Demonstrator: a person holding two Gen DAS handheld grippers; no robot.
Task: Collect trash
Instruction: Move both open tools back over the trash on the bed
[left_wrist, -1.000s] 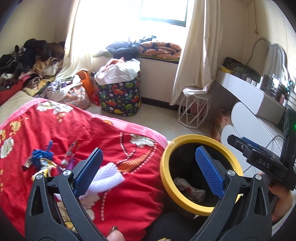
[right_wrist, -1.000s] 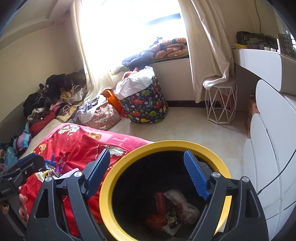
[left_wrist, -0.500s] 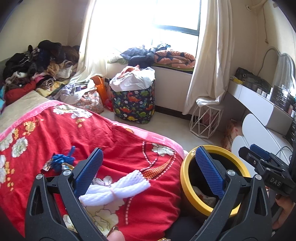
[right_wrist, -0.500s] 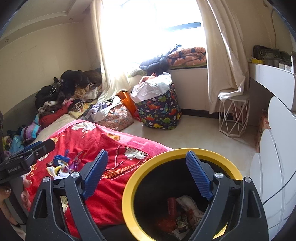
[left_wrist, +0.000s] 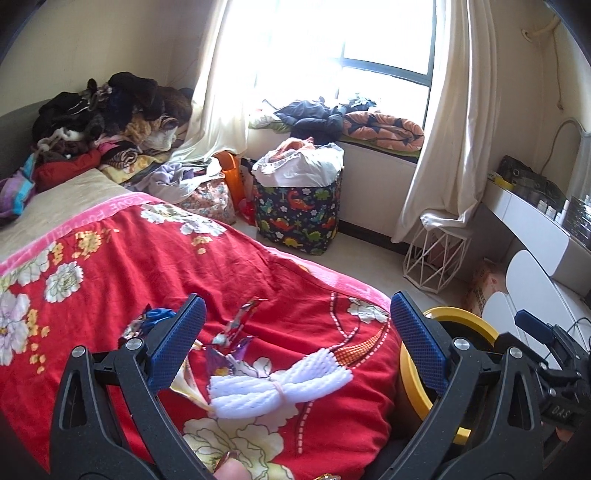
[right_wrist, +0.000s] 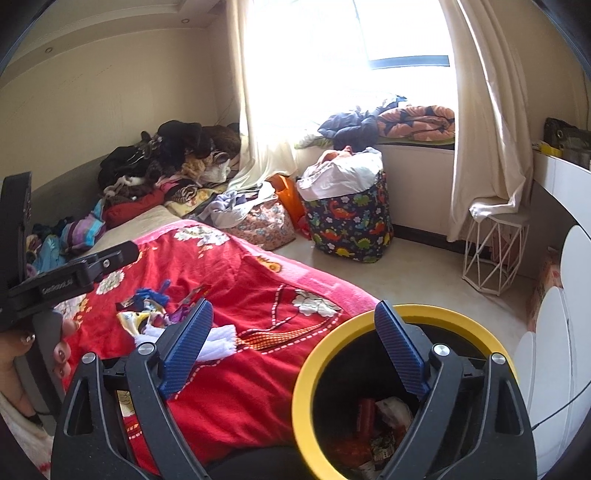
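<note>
- White foam net lies on the red blanket between the spread fingers of the left tool; its long axis runs from 8 to 2 o'clock.
- Right tool is open and empty above the yellow-rimmed bin, at 3 o'clock from the bed.
- Coloured wrappers lie at 11 o'clock from the net.
- Dinosaur-print basket stands on the floor under the window.

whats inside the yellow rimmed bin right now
The yellow-rimmed bin already holds trash: a red wrapper, a crumpled white piece and mixed scraps at the bottom. The right tongs and the bin's near wall hide the rest.
</note>
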